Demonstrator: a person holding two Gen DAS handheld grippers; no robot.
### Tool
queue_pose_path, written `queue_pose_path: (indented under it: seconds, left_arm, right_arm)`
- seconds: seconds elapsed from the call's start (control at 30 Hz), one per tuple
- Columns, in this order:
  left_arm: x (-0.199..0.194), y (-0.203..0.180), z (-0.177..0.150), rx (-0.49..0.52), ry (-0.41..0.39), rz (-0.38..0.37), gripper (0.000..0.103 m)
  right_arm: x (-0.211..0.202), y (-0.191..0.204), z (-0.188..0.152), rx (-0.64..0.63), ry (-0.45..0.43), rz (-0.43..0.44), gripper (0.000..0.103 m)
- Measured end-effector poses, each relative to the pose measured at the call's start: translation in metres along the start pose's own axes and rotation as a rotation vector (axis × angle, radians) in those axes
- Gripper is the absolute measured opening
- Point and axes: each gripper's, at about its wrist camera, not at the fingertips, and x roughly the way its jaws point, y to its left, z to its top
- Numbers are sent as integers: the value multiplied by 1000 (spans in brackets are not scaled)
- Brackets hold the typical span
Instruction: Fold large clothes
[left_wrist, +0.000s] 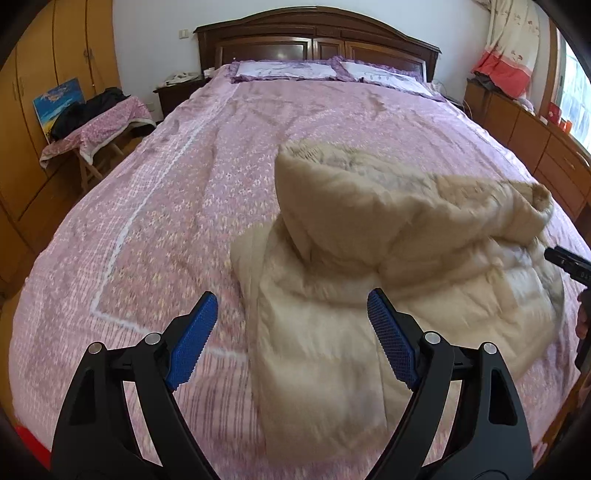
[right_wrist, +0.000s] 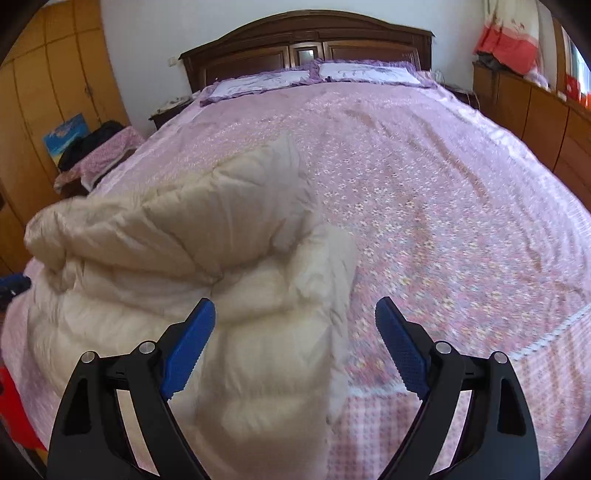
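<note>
The beige padded coat (left_wrist: 388, 266) lies on the near part of the bed (left_wrist: 207, 192), bunched up, with one puffy part folded over and standing high toward 12 o'clock. I judge the folding is only begun: no flat, neat stack yet. The left tool (left_wrist: 291, 332) is spread wide and holds nothing; the right tool (right_wrist: 295, 339) is also wide and empty, above the coat's edge.

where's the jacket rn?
The jacket lies crumpled on the bed, foot end: right of centre in the left wrist view, left of centre in the right one.
</note>
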Motion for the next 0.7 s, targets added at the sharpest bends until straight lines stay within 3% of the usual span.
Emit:
queue_pose_path:
  seconds: [0.17, 0.33, 0.4, 0.53, 0.6, 0.67, 0.7]
  left_arm:
    - [26, 11, 20, -67, 6, -34, 83]
    - [41, 6, 32, -61, -9, -88, 83]
    - [49, 3, 35, -51, -17, -67, 83]
    - [72, 1, 35, -70, 23, -26, 81]
    - [75, 1, 34, -84, 23, -33, 71]
    - [73, 1, 33, -90, 8, -51, 33]
    - [71, 1, 33, -98, 5, -76, 25]
  right_arm:
    - [18, 1, 13, 42, 21, 23, 86]
    - [28, 2, 21, 88, 27, 61, 86]
    - [31, 2, 23, 104, 33, 54, 85]
    - [37, 1, 26, 145, 41, 50, 74]
    - [40, 2, 26, 152, 42, 41, 64]
    - [39, 4, 25, 145, 35, 28, 48]
    - [37, 5, 25, 135, 22, 24, 38]
